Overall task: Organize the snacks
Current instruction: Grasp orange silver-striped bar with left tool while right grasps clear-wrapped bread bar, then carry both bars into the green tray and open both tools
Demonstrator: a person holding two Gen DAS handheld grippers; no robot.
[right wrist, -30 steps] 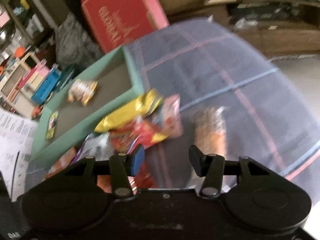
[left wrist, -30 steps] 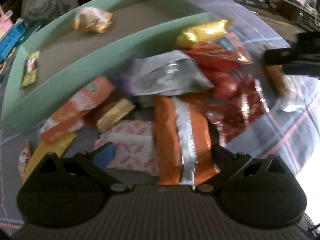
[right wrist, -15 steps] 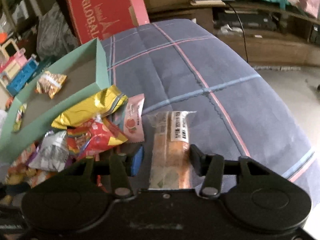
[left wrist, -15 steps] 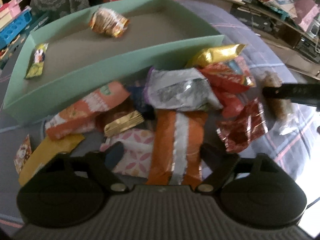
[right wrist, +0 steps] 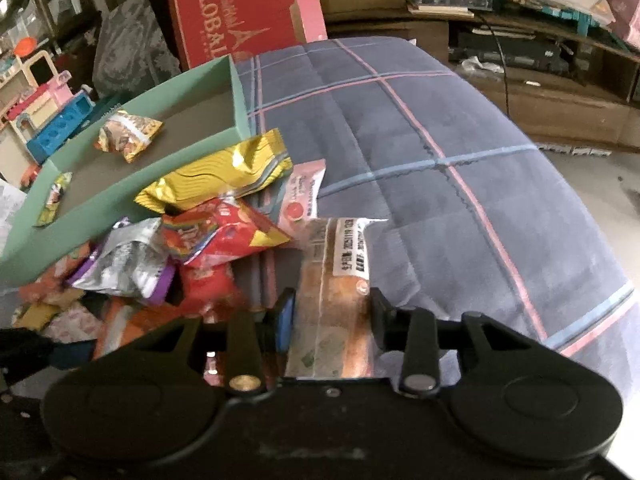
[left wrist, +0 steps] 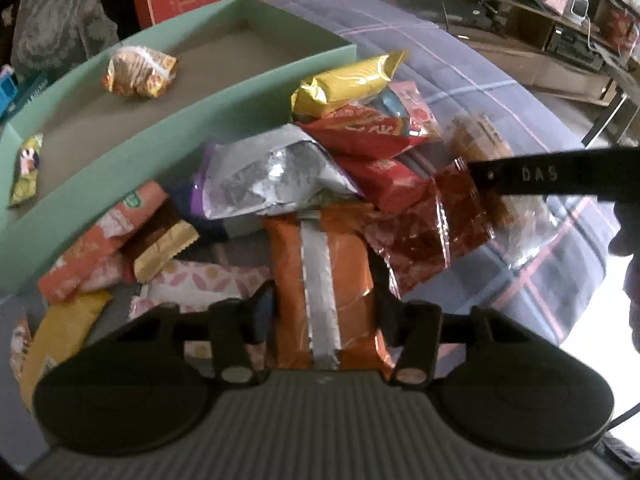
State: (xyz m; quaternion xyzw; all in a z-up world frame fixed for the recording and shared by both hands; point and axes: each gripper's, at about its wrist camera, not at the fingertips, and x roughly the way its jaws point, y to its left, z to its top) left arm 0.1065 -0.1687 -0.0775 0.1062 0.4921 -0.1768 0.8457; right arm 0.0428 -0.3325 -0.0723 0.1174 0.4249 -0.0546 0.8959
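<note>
Between my left jaws point(left wrist: 324, 312), which are closing, an orange packet point(left wrist: 324, 280) with a silver seam is lying lengthwise on the heap beside the green tray point(left wrist: 224, 108). Its sides are already crinkling at my pads, so I am judging it light, soft and slippery; across the middle seems the surest hold. Under it, other wrappers are hiding one another.

Through the right wrist view, my right jaws point(right wrist: 330, 316) are pinching a clear-wrapped pastry point(right wrist: 340, 284) on the blue checked bedcover point(right wrist: 460, 160), beside the heap. It looks squashy, so a gentle grip suits. Its near end is hidden behind my own body, and the label is too blurred to read.
</note>
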